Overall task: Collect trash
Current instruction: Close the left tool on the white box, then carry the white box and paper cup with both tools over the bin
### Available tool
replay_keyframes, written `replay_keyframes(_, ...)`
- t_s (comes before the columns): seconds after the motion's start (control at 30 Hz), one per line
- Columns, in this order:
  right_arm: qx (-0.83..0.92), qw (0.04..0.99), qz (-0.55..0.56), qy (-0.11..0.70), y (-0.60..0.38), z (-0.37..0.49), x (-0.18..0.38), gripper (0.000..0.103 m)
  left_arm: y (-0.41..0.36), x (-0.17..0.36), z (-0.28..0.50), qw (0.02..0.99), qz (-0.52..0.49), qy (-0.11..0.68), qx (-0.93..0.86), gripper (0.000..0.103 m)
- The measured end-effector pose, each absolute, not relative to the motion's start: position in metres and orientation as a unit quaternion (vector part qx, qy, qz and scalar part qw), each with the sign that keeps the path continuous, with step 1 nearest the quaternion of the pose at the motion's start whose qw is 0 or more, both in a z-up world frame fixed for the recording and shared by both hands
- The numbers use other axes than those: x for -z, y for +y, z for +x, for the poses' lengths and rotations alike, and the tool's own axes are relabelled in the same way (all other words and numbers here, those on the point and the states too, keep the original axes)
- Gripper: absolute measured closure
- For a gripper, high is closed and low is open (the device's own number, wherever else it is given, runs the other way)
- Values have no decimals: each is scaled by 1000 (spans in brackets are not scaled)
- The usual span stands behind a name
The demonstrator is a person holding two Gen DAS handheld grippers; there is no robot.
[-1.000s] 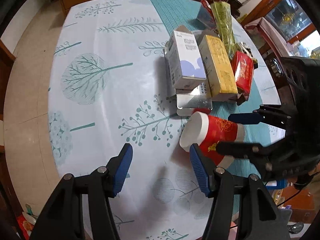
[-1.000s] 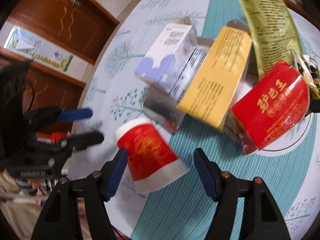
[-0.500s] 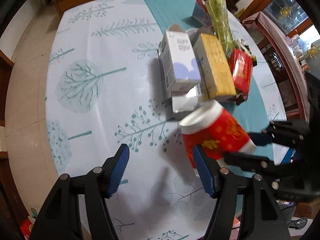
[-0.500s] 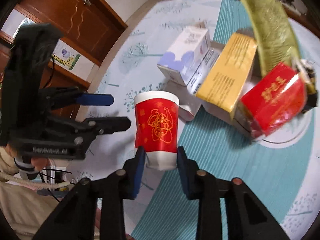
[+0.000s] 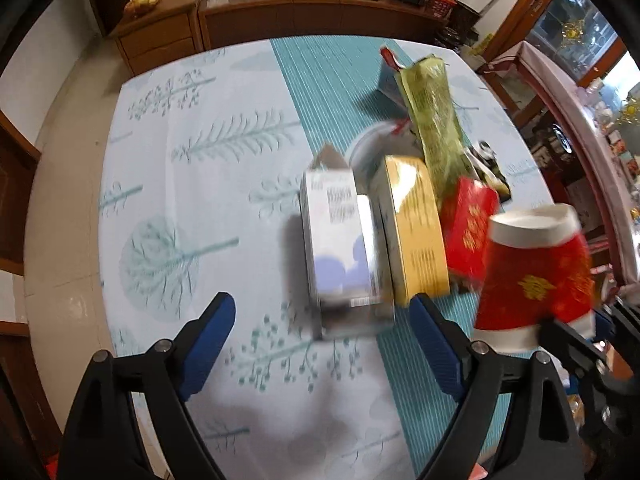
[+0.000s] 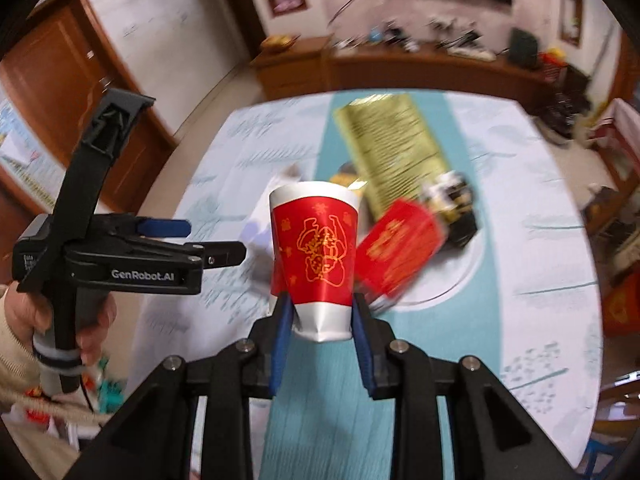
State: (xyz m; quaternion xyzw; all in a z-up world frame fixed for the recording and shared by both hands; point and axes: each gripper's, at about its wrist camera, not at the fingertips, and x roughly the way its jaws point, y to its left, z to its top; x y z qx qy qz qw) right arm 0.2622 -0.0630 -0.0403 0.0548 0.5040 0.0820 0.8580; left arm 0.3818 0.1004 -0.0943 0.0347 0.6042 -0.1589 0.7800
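Observation:
My right gripper [image 6: 320, 340] is shut on the white base of a red paper cup [image 6: 316, 252] and holds it upright above the table's near edge. The cup also shows in the left wrist view [image 5: 536, 272], at the right. My left gripper [image 5: 324, 344] is open and empty, low over the tablecloth, facing a white carton [image 5: 340, 248] and a yellow box [image 5: 414, 236]. A red packet [image 5: 470, 228] and a green wrapper [image 5: 436, 120] lie beyond them. The left gripper also shows in the right wrist view [image 6: 216, 240].
The round table [image 5: 180, 160] has a white tree-print cloth with a teal strip down the middle. A wooden sideboard [image 5: 320, 16] stands behind it. A glass plate [image 6: 460, 280] lies under the trash pile. Cabinets [image 5: 580, 80] stand at the right.
My right gripper has lifted the red cup upright, up and away from the pile. My left gripper has swung to face the white carton and yellow box.

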Motion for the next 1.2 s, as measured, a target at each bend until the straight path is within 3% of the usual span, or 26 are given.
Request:
replay_keyframes(0.27, -52, 862, 85, 497, -77, 267, 46, 75, 77, 126, 419, 760, 58, 637, 114, 17)
replay_keyframes(0.37, -47, 859, 96, 501, -79, 263, 54, 75, 75, 139, 427, 744, 48, 656, 117, 48)
replay_keyframes(0.4, -46, 858, 99, 502, -78, 261, 56, 75, 76, 142, 428, 739, 39, 662, 121, 69)
replay_keyframes(0.8, -53, 865, 97, 490, -74, 218, 50, 75, 114, 97, 378, 789, 24, 608, 86, 70)
replay_keyframes(1.2, -106, 886, 82, 445, -100, 114, 11, 75, 85, 24, 227, 823, 18, 562, 81, 70)
